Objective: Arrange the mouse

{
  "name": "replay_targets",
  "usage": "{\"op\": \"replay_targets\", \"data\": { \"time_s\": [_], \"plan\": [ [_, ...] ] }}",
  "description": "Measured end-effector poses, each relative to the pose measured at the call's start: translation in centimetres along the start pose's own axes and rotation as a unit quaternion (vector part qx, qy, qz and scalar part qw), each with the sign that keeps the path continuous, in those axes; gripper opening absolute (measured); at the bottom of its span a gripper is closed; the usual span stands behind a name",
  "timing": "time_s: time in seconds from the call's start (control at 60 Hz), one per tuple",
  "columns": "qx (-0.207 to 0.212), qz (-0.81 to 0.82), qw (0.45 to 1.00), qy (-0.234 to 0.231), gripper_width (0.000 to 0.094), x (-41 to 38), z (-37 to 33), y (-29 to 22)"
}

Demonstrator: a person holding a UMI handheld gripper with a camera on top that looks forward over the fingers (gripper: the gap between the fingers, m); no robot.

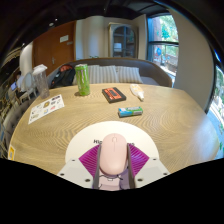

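A pale pink computer mouse (112, 155) sits between my gripper's (112, 178) two fingers, its length pointing away from me. The magenta pads (91, 160) press against both of its sides, so the gripper is shut on it. The mouse is over a round white mat (85, 143) that lies on the near part of the wooden table (70, 125). I cannot tell whether the mouse touches the mat or hangs just above it. The rear of the mouse is hidden by the fingers.
Beyond the mat are a small teal object (129, 112), a black and red box (113, 95), a white object (137, 91) and a green cup (82, 78). A printed sheet (45, 108) lies to the left. A sofa (120, 72) stands behind the table.
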State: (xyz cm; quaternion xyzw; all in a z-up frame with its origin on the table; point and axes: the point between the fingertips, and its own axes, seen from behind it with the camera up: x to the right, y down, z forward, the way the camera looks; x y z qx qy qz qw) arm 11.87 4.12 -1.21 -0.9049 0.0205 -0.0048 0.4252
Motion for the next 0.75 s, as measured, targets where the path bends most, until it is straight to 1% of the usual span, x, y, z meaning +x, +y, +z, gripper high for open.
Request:
{"op": "replay_targets", "data": {
  "time_s": [0.017,0.033,0.083,0.183,0.2,0.217,0.267,0.283,0.3,0.317,0.333,0.417,0.433,0.45,0.483,0.567,0.633,0.65,0.667,0.75],
  "plan": [
    [0.002,-0.004,1.000,-0.001,0.0435,0.0,0.1,0.2],
    [0.012,-0.006,1.000,-0.002,0.0435,-0.1,0.1,-0.2],
    [0.014,-0.013,1.000,-0.001,0.0450,-0.1,0.1,-0.1],
    [0.006,0.002,1.000,-0.005,0.0534,0.0,0.1,0.0],
    [0.005,0.005,1.000,-0.006,0.0569,0.0,0.0,-0.1],
    [0.007,0.008,1.000,-0.009,0.0626,0.0,-0.1,-0.1],
    [0.018,0.014,1.000,-0.020,0.0848,-0.2,-0.9,-0.6],
    [0.024,0.015,0.999,-0.020,0.0890,-0.1,-1.2,-0.7],
    [0.029,0.016,0.999,-0.020,0.0838,0.0,-1.6,-0.9],
    [0.035,0.017,0.999,-0.019,0.0876,0.1,-2.0,-1.0],
    [0.040,0.016,0.999,-0.018,0.0839,0.2,-2.6,-1.1],
    [0.068,0.005,0.997,-0.021,0.0844,0.1,-5.9,-1.3],
    [0.072,0.003,0.997,-0.022,0.0890,0.0,-6.7,-1.2],
    [0.076,0.000,0.997,-0.024,0.0841,-0.2,-7.5,-1.0],
    [0.082,-0.005,0.996,-0.028,0.0843,-0.6,-9.3,-0.4],
    [0.101,-0.019,0.993,-0.050,0.0838,-2.3,-13.4,1.3],
    [0.103,-0.028,0.992,-0.068,0.0841,-3.9,-16.5,3.2],
    [0.106,-0.029,0.991,-0.074,0.0886,-4.3,-17.2,3.6],
    [0.108,-0.031,0.990,-0.079,0.0842,-4.8,-17.8,3.9],
    [0.114,-0.036,0.988,-0.100,0.0846,-6.6,-20.3,6.1]
  ]
}}
